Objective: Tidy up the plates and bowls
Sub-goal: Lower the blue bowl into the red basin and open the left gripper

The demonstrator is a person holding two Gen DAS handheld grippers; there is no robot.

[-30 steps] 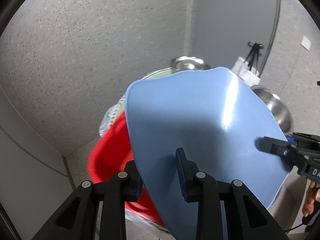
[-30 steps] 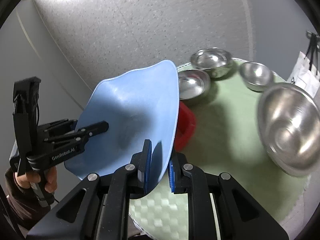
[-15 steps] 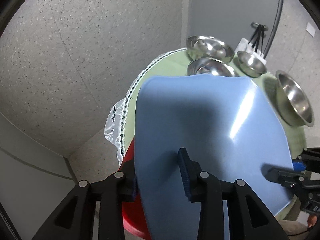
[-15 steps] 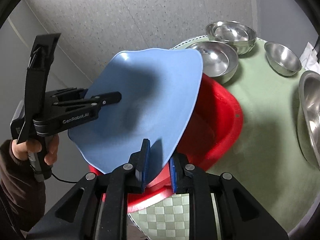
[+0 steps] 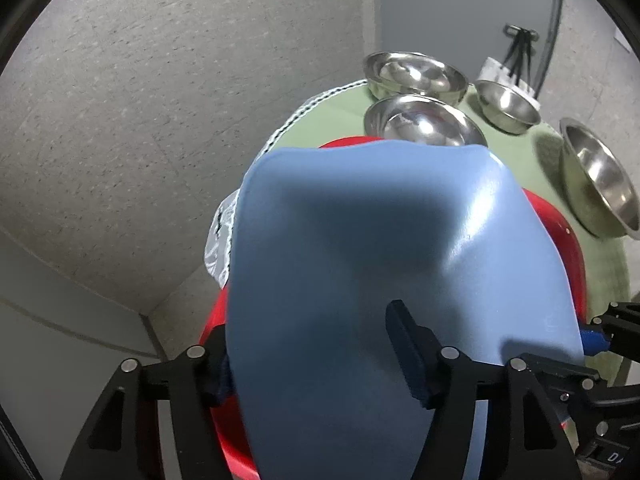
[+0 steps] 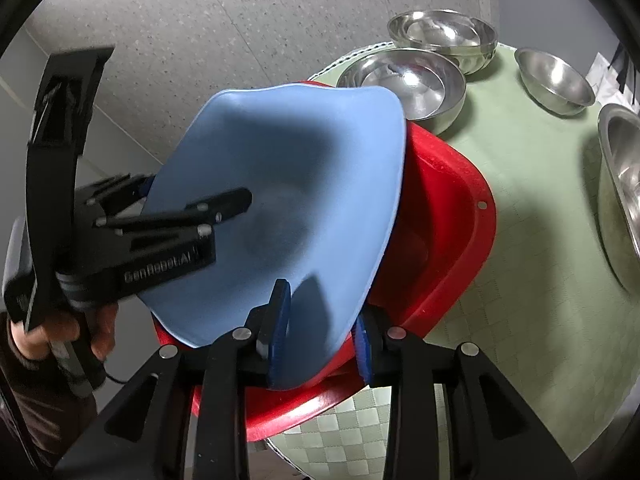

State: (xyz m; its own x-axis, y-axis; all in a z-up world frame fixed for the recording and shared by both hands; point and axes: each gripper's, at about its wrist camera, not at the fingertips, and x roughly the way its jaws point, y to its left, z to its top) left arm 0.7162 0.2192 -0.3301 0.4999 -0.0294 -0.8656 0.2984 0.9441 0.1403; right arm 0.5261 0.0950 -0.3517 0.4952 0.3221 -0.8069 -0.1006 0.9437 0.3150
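Nesting one basin into another is the step in hand: the pale blue plastic basin (image 6: 304, 184) lies tilted inside the red plastic basin (image 6: 448, 216), its far rim lifted and its near edge low against the red wall. Red basin sits at the near edge of the round counter (image 6: 532, 208) under a green checked cloth.

Left hand-held gripper (image 5: 316, 356): jaws opening, straddling the blue rim, one finger under, one inside. Pads no longer look pressed to the plastic; a gap shows at the inner pad. Seen from the right wrist, its fingers (image 6: 224, 204) reach into the bowl of the blue basin.

Right hand-held gripper (image 6: 320, 332): jaws also opening, blue rim between them, pads (image 6: 280, 320) standing off the wall. Released, as I read it.

Both grips sit on opposite rims, likely because the basin is wide and floppy; one hold would let it twist. Letting go together should let it drop level into the red one.

Four stainless steel bowls stay untouched: two bowls (image 6: 408, 76) (image 6: 444, 36) at the far edge, a small one (image 6: 556, 80) beyond, a large one (image 6: 620, 188) at the right edge.

Risk: tilted blue basin may settle crooked.
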